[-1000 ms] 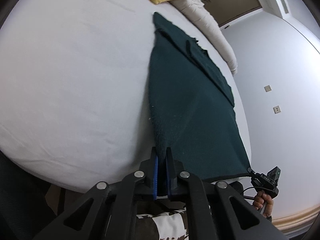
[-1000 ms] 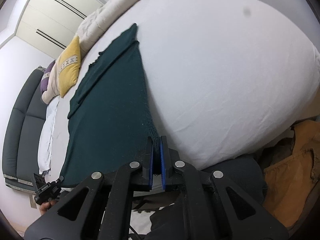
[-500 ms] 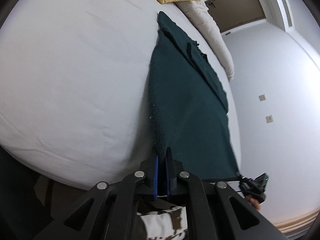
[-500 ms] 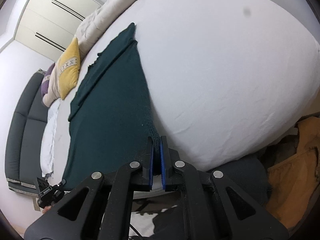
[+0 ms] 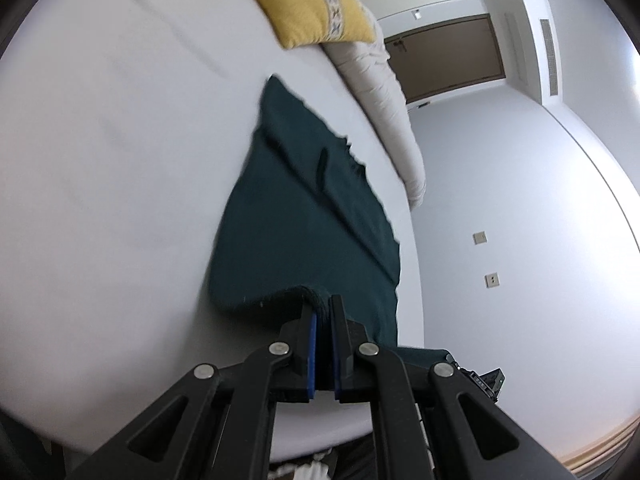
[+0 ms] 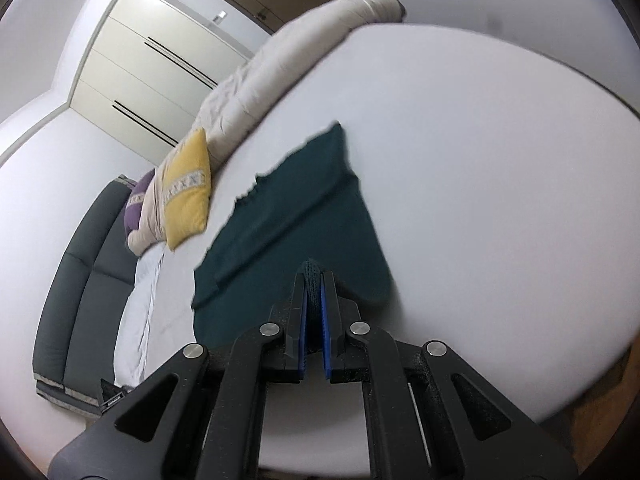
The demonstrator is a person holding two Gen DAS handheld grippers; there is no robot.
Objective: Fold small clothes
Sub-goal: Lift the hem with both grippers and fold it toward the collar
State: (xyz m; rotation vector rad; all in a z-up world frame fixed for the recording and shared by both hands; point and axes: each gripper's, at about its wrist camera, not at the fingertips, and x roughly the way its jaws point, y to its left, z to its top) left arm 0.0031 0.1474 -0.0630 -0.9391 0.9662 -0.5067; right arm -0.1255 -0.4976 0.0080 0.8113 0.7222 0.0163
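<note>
A dark green garment (image 5: 312, 220) lies on the white bed (image 5: 120, 160). My left gripper (image 5: 324, 312) is shut on its near left corner and holds that corner lifted above the sheet, so the hem curls over. In the right wrist view the same garment (image 6: 304, 208) lies ahead. My right gripper (image 6: 314, 280) is shut on its near right corner, also raised, with the cloth bunched between the blue pads. The other gripper (image 5: 486, 382) shows low at the right of the left wrist view.
A yellow cushion (image 5: 308, 0) and a rolled beige duvet (image 5: 384, 100) lie beyond the garment. The right wrist view shows the yellow cushion (image 6: 186, 192), a purple one (image 6: 138, 204) and a dark grey headboard (image 6: 80, 300). A wall (image 5: 520, 240) stands right of the bed.
Both grippers have lifted the near hem and carried it forward over the garment. The cloth was stretched flat toward me before; its near part now curls up and over.
</note>
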